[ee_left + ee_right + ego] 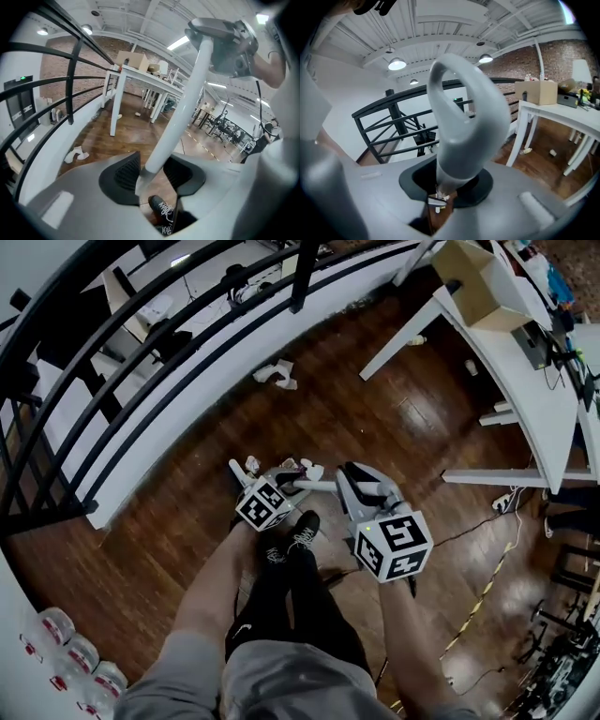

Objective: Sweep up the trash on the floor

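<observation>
A long tool with a white pole (pixel 314 486) and a grey loop handle (pixel 464 117) lies level between my two grippers. My right gripper (pixel 450 187) is shut on the base of that handle. The left gripper (pixel 152 176) is open around the pole (pixel 173 122), which rests against one pad with a gap on the other side. The tool's working end is hidden. Crumpled white paper (pixel 277 373) lies on the wooden floor by the railing, ahead of both grippers, and shows as paper (pixel 75 154) at the left in the left gripper view.
A black railing (pixel 141 362) on a white kerb curves along the left. White tables (pixel 525 371) with a cardboard box (pixel 478 282) stand at right; small scraps (pixel 417 339) lie under them. Water bottles (pixel 66 643) sit bottom left; cables (pixel 487 521) run at right. My black shoe (pixel 302 531) is below the grippers.
</observation>
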{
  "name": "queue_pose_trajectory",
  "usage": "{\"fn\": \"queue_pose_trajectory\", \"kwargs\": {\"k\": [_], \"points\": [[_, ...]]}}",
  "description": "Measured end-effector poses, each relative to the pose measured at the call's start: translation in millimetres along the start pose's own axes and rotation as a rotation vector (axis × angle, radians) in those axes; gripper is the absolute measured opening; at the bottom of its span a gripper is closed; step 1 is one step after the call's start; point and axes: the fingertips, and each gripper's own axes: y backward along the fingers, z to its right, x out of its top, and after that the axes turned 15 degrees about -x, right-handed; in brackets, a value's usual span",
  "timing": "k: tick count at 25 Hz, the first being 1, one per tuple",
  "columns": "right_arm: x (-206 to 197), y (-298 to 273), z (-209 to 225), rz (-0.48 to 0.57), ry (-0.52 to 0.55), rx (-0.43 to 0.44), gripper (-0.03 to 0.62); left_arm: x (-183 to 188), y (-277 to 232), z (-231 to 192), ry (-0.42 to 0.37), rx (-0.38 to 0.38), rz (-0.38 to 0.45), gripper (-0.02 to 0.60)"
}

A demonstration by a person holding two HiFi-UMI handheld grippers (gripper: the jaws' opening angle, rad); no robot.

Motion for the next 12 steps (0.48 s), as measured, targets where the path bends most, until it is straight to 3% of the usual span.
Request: {"fn": "queue_pose_trajectory", "kwargs": {"k": [7,12], "points": [[4.6,22.6,91.9,0.005,-0.08,-0.138,0.058,58.4,-76.7,15.0,-0.087,-0.134,-0.057,0.152],[11.2,28.2,137.6,0.012,-0.164,-0.129,0.058,82.9,-105.7,23.8,-0.124,-0.209,-0.15,0.146]]}}
